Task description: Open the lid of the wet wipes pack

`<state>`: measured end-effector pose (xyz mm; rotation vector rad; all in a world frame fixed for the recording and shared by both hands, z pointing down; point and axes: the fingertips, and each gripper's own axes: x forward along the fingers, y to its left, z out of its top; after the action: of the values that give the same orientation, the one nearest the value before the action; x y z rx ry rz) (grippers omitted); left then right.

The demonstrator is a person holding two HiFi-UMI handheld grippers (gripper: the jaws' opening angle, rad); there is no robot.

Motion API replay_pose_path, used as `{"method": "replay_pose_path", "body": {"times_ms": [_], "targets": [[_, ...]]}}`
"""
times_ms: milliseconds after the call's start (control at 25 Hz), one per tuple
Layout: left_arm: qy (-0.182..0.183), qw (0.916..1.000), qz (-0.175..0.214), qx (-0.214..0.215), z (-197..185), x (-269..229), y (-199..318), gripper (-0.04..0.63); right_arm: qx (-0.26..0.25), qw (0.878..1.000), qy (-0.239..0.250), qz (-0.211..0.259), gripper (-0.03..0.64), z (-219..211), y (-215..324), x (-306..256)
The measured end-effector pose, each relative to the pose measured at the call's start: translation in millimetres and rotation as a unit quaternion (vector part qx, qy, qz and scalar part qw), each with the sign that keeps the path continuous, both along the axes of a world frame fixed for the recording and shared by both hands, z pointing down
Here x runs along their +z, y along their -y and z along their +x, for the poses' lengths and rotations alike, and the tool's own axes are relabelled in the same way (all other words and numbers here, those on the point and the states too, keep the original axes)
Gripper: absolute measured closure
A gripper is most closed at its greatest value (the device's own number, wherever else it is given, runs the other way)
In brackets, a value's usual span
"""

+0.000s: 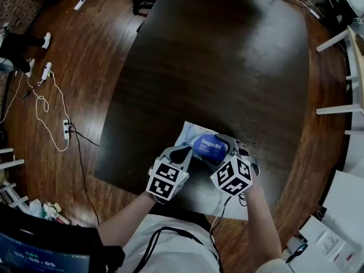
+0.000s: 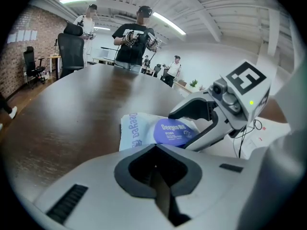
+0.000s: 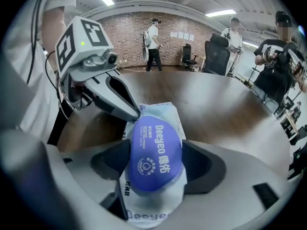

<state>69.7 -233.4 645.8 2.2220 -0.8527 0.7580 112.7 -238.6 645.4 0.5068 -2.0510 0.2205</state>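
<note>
Two grippers on the wet wipes pack (image 3: 160, 111): right gripper (image 3: 157, 163) clamps its sides, blue lid (image 3: 153, 143) up; left gripper (image 2: 155, 150), jaws together, seemingly touches the lid's edge.

Seen from the head view, the near half of the wet wipes pack (image 1: 189, 134) is covered by the left gripper (image 1: 182, 152) and the right gripper (image 1: 224, 148). In the left gripper view, the pack's near edge is hidden behind that gripper's closed jaws, so contact with the blue lid (image 2: 173, 131) cannot be judged. The lid's small print cannot be read. In the right gripper view, the pack's lower end is cut off.
</note>
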Motion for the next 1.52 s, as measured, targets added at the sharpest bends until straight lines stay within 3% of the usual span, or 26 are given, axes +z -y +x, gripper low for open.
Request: {"method": "replay_pose_path", "body": {"times_ms": [240,640,760,880,1040,1200,1520], "targets": [[-0.003,1.0000,0.003,-0.001,-1,1,1,0.594,0.012,0.997,0.044,-0.058,0.281,0,3,-1],[-0.002,0.9998,0.020,0.007,0,2,2,0.594,0.042,0.979,0.132,-0.148,0.281,2,8,-9],[-0.002,0.9999,0.012,0.005,0,1,1,0.595,0.035,0.984,0.125,-0.120,0.281,5,10,-18],[-0.005,1.0000,0.003,0.003,-1,2,0,0.594,0.062,0.987,0.139,-0.056,0.281,13,25,-41],[-0.007,1.0000,0.001,-0.001,-3,1,1,0.594,0.133,0.975,0.176,0.008,0.281,36,60,-65],[-0.008,0.9999,0.009,-0.005,-2,0,2,0.594,0.173,0.970,0.164,0.048,0.282,58,84,-56],[-0.011,0.9990,0.044,-0.003,-2,-4,1,0.595,0.296,0.929,0.217,0.047,0.315,87,101,-25]]}}
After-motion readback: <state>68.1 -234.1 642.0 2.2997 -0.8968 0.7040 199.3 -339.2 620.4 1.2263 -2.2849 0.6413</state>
